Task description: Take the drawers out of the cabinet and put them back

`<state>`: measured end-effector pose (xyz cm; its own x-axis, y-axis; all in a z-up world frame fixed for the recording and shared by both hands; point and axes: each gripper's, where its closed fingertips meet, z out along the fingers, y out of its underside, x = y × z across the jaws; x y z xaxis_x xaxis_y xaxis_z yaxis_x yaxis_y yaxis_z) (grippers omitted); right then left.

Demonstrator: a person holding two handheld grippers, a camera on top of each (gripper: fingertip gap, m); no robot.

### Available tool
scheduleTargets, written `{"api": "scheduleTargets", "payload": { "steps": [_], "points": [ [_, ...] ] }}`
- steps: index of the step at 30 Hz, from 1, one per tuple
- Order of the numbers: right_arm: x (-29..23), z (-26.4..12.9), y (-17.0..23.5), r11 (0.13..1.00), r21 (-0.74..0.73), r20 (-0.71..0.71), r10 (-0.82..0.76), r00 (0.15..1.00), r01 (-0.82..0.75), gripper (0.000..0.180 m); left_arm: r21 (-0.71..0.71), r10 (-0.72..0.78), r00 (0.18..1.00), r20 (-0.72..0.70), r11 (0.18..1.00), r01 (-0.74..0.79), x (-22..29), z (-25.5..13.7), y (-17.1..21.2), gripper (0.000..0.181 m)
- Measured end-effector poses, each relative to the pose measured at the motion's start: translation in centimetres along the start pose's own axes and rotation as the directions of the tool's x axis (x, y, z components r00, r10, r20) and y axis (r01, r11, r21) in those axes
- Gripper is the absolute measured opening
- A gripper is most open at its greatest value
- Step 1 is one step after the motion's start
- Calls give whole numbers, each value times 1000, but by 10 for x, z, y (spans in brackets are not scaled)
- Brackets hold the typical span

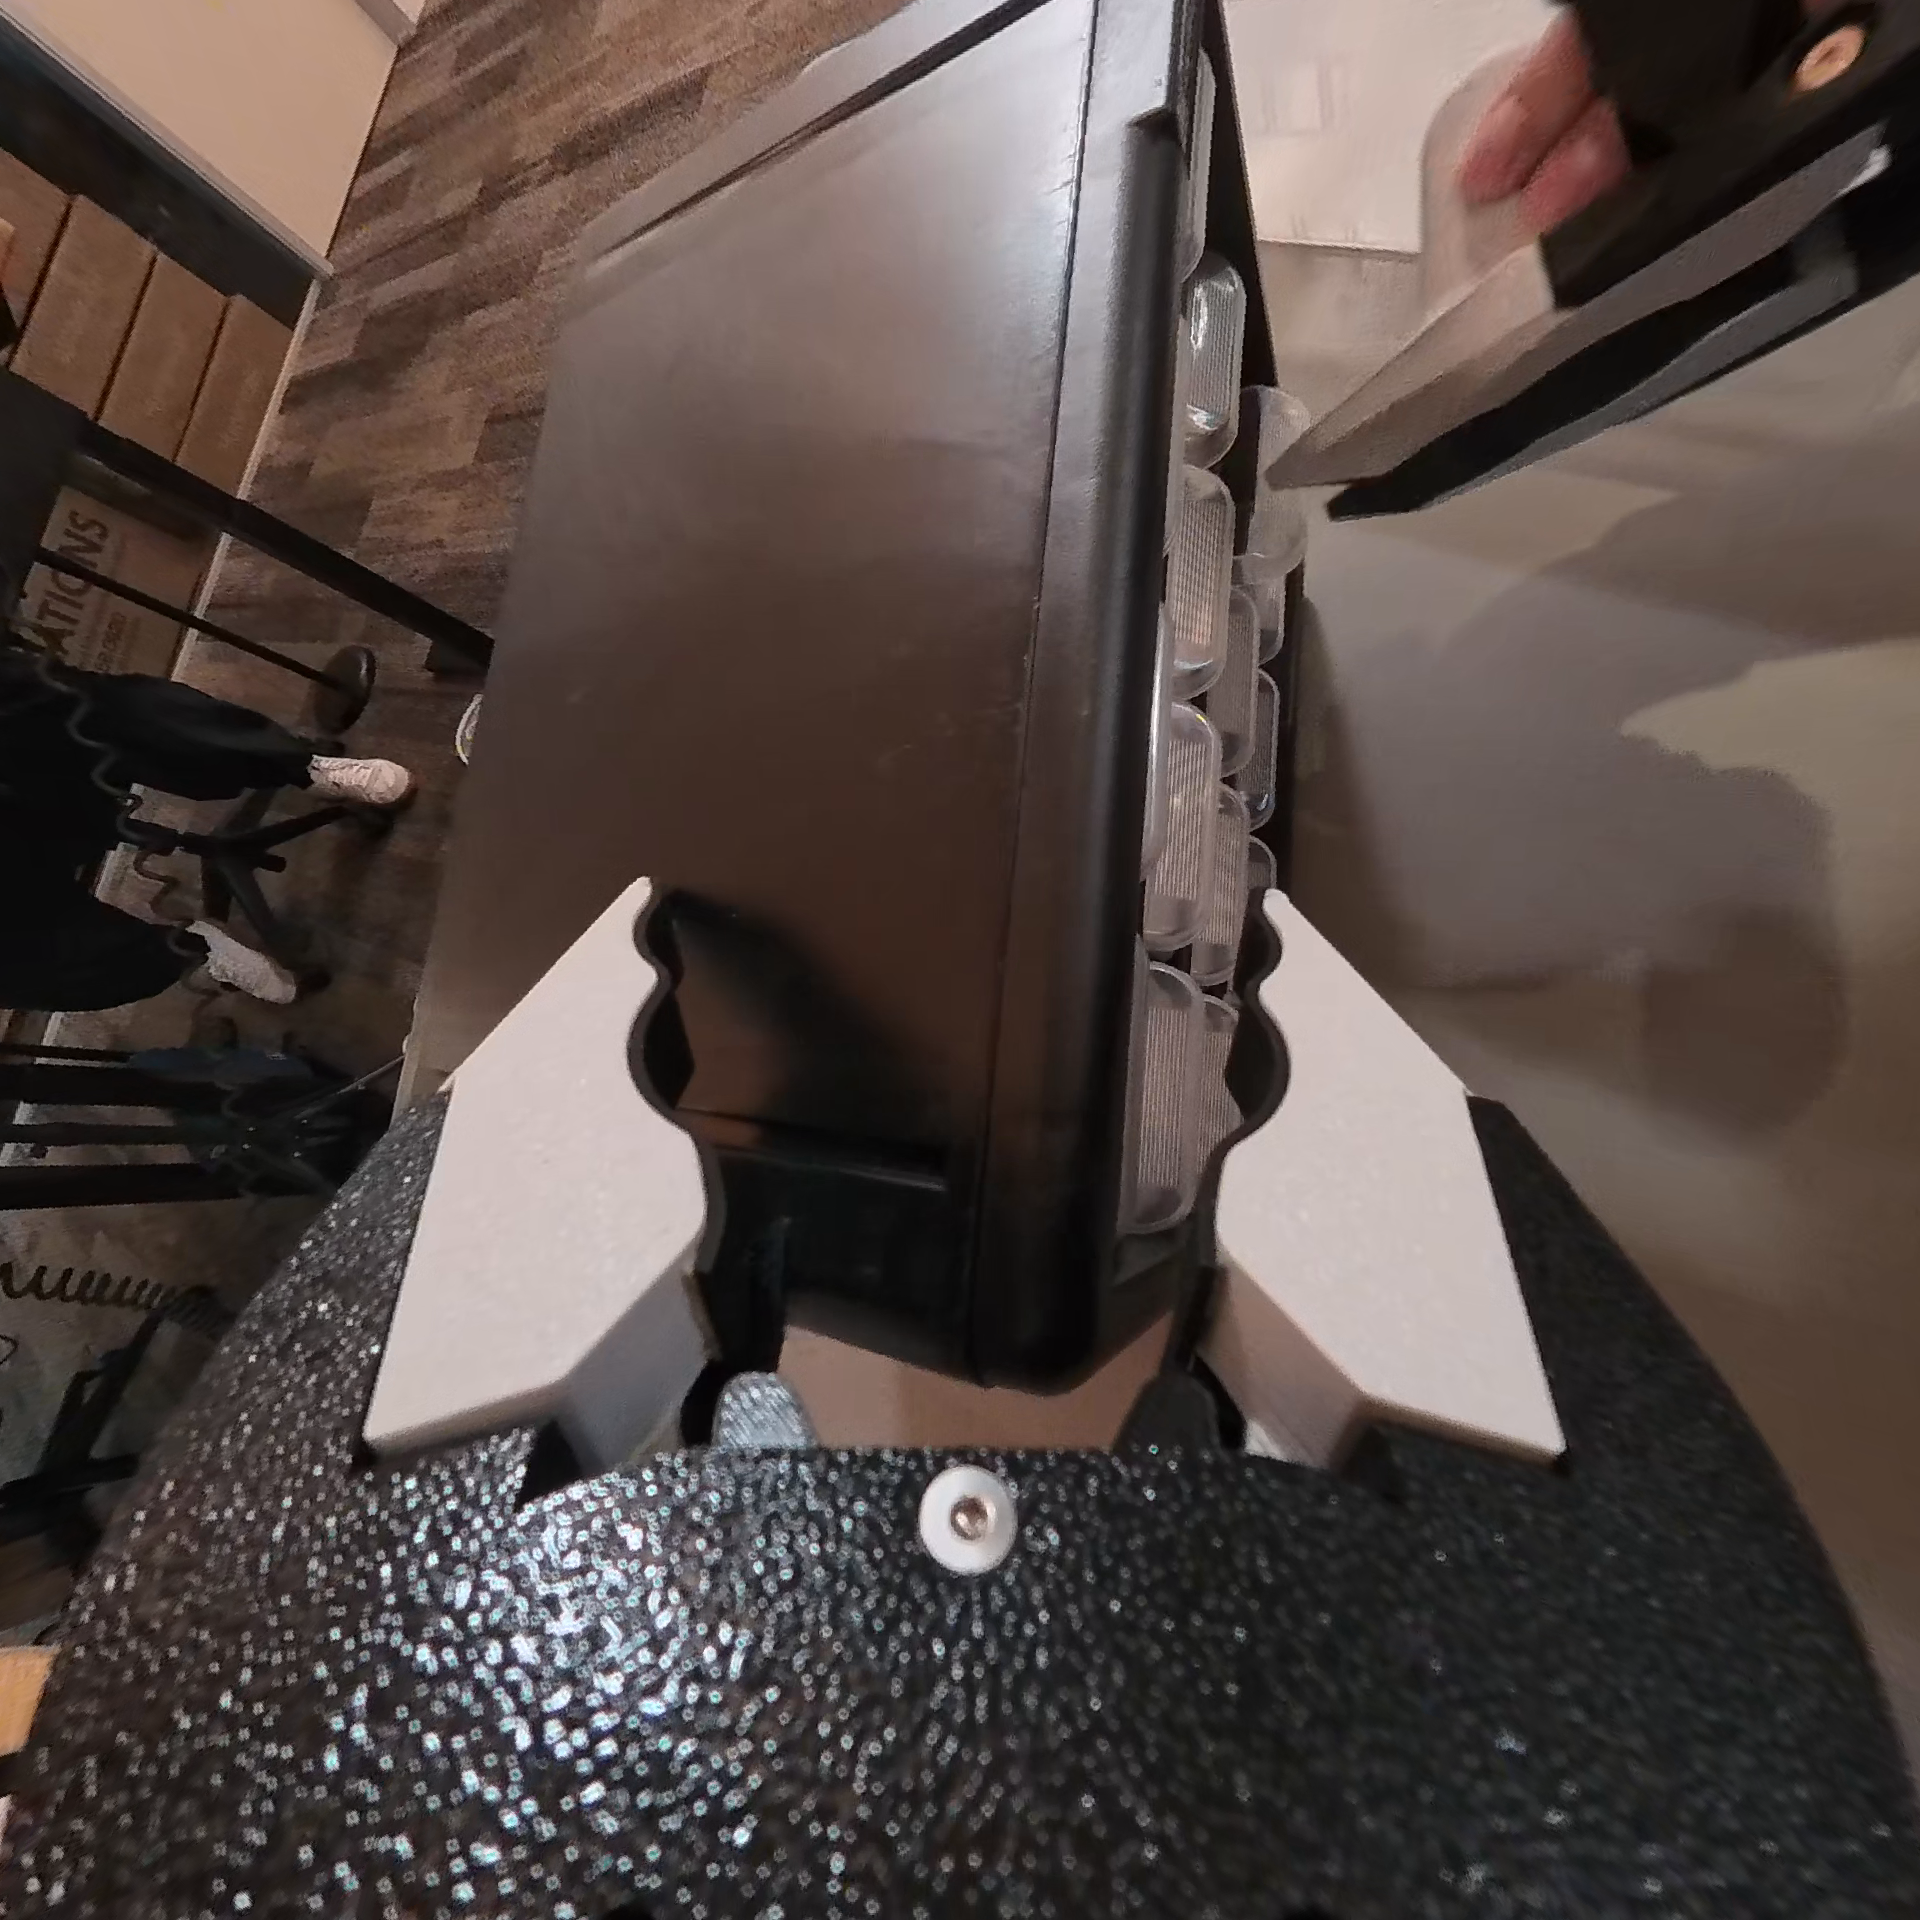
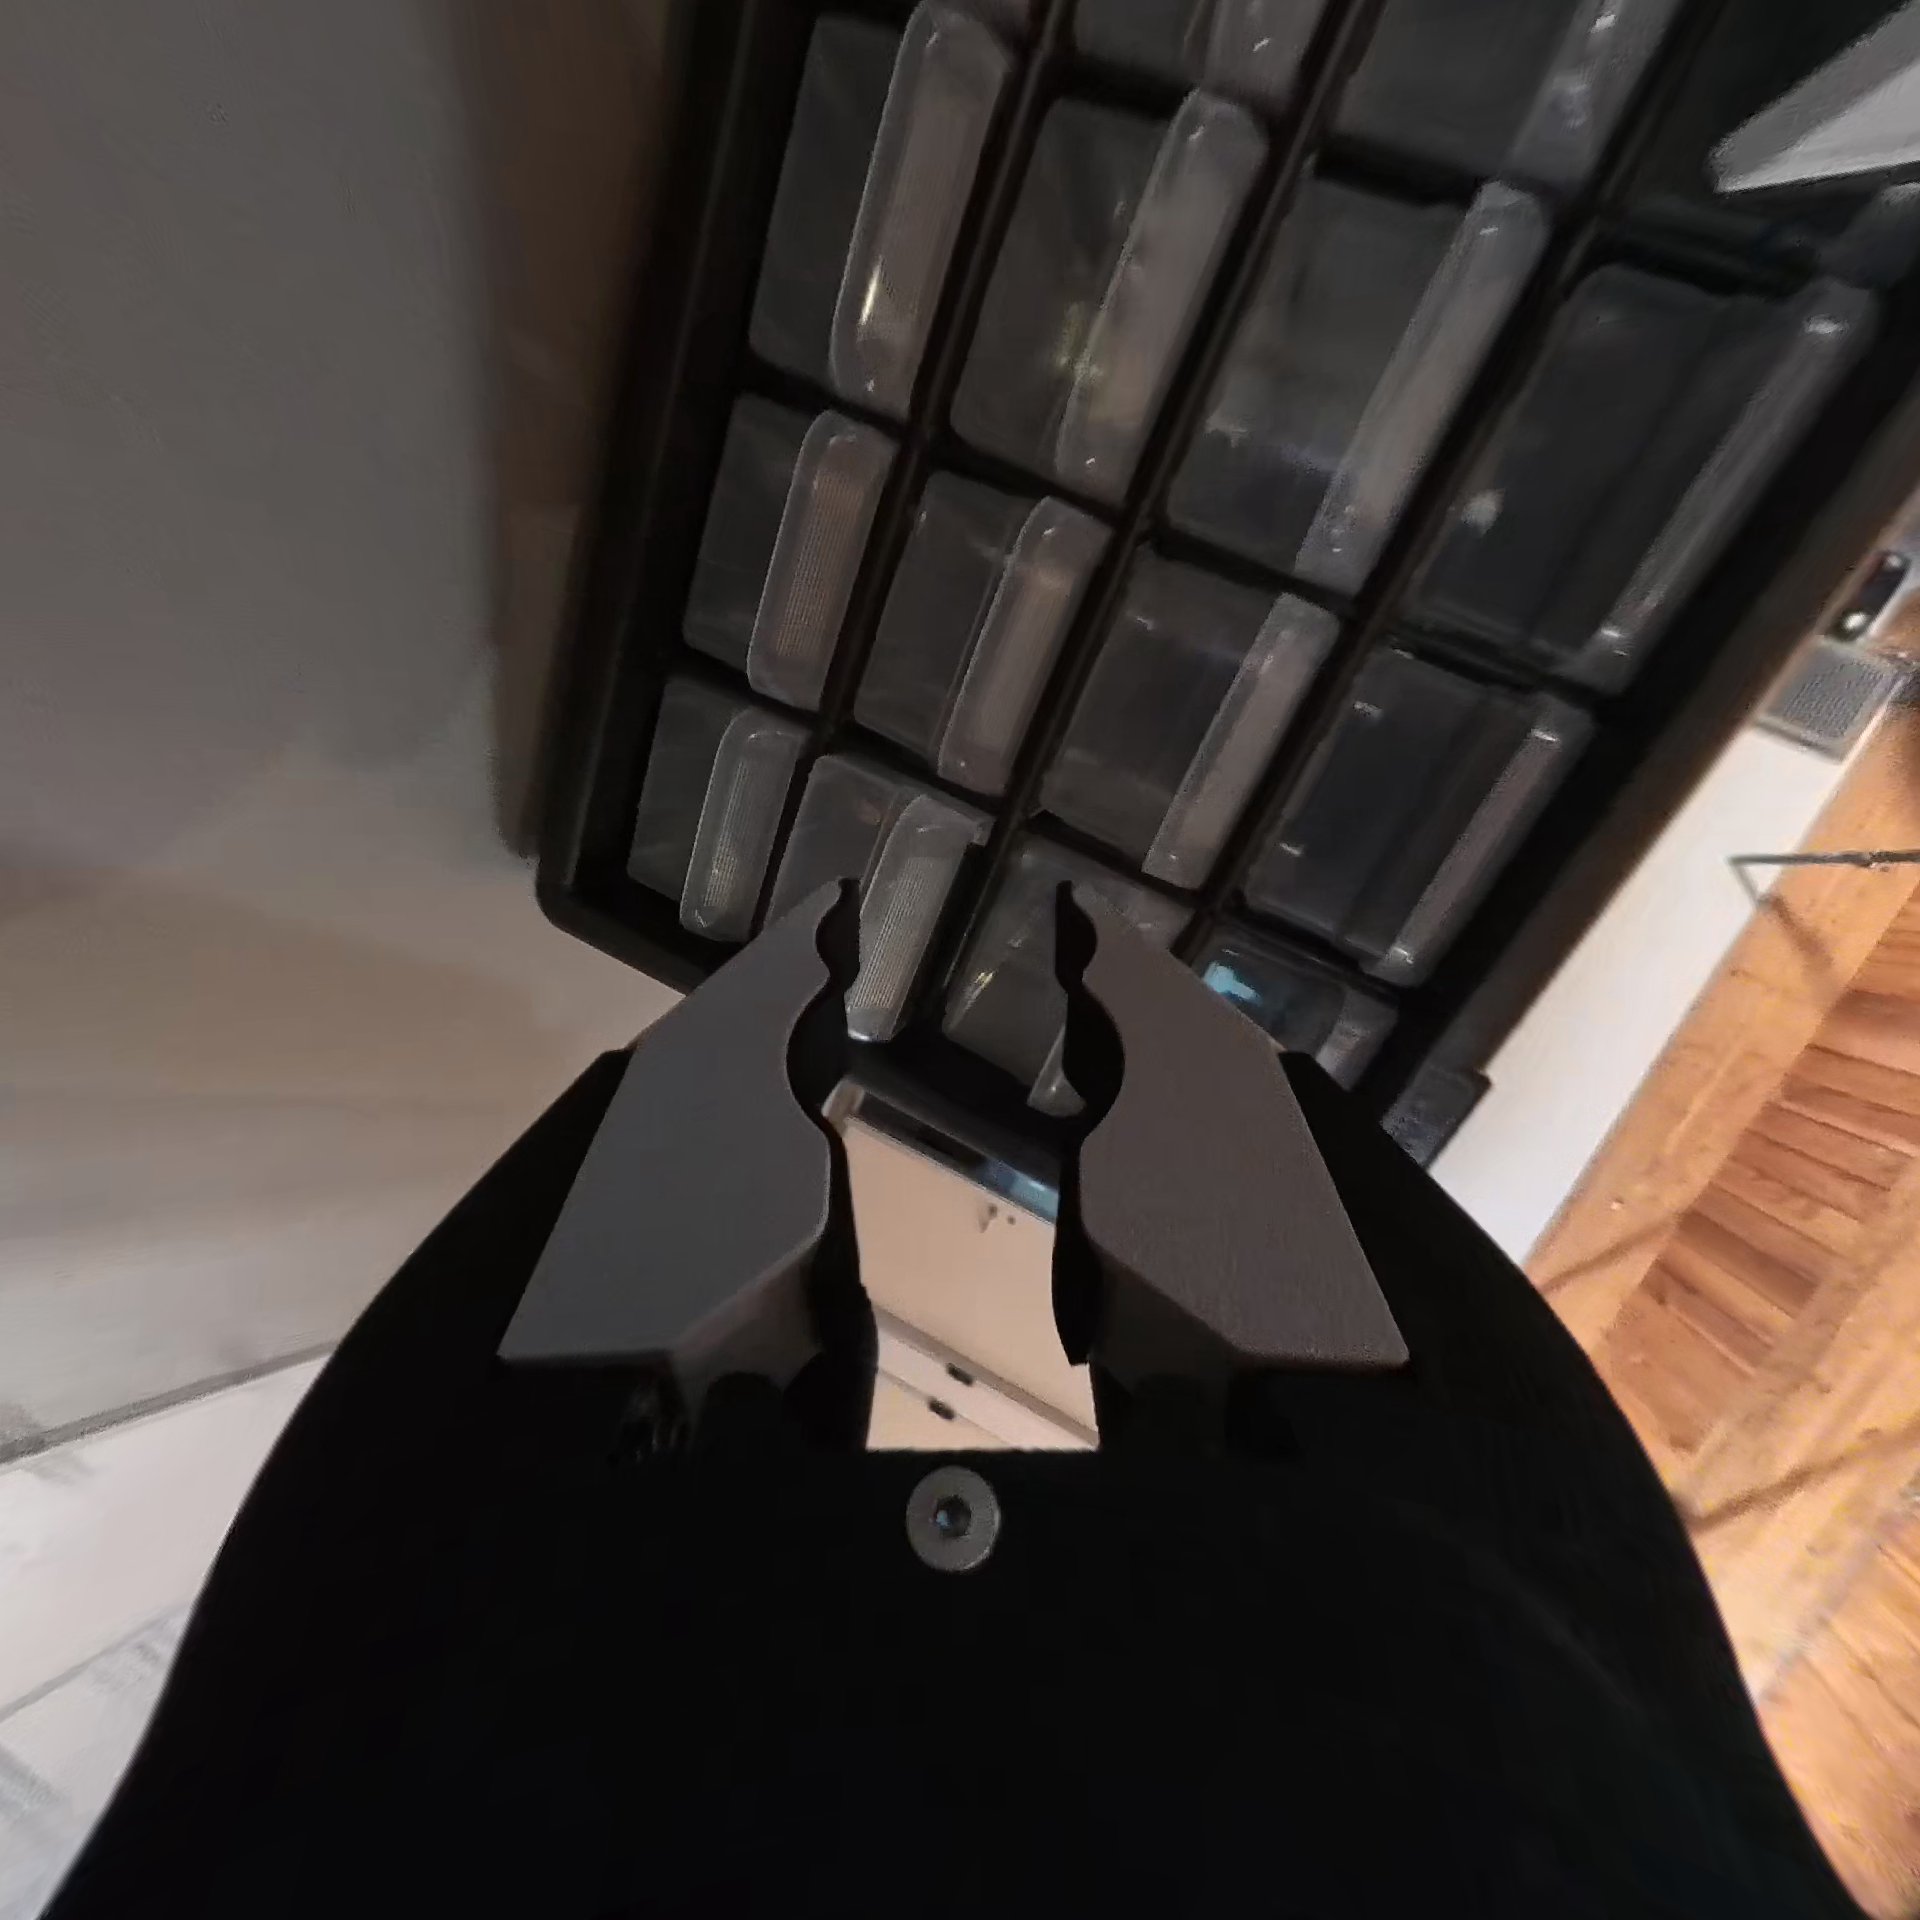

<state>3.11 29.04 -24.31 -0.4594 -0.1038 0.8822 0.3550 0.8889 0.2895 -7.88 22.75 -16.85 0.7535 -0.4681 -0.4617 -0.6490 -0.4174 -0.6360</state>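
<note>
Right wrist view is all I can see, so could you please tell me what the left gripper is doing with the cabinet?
Observer: The left gripper straddles one end of the cabinet, one finger on its plain back, the other against the drawer handles; it looks clamped.
Operator: Thank you. Is my right gripper visible from there?
Observer: Yes, the right gripper shows at the upper right, its tips close to the drawer fronts, with a hand holding it.
Operator: Is there anything behind the cabinet?
Observer: Patterned carpet, with white shoes beside a chair base.
</note>
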Motion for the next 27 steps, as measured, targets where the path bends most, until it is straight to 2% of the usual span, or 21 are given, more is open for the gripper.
{"api": "scheduleTargets", "payload": {
  "steps": [1,5,10,16,18,20,22,23,25,27],
  "points": [
    [1,-4,-2,1000,8,3,21,1000,-21,36,1,0,1000,0,1000,0,0,0,0,105],
    [-15,-3,-3,999,-30,112,22,993,-19,1,0,0,1000,2,1000,0,0,0,0,105],
    [-26,17,14,988,-156,160,28,987,-2,0,-2,1,1000,6,1000,-1,0,0,0,105],
    [-33,28,19,974,-226,175,68,982,-27,0,-1,-1,1000,5,1000,1,0,0,0,104],
    [-34,23,14,971,-218,179,134,975,-93,7,-1,3,1000,9,1000,-3,-1,0,0,104],
    [-27,14,1,955,-173,150,266,952,-239,13,2,6,1000,16,1000,-6,-1,0,0,104],
    [-11,3,-14,892,-82,81,451,889,-445,23,9,27,999,43,1000,-27,-2,1,0,106],
    [-1,-4,-22,827,-15,40,562,826,-562,32,20,49,996,75,999,-51,-4,2,1,101],
    [18,-17,-32,642,127,-28,764,644,-756,41,118,47,984,171,991,-68,-9,-4,-6,90],
    [24,-24,-27,465,203,-87,885,458,-861,50,296,-56,962,267,955,-26,-11,-26,-19,93]
  ]
}}
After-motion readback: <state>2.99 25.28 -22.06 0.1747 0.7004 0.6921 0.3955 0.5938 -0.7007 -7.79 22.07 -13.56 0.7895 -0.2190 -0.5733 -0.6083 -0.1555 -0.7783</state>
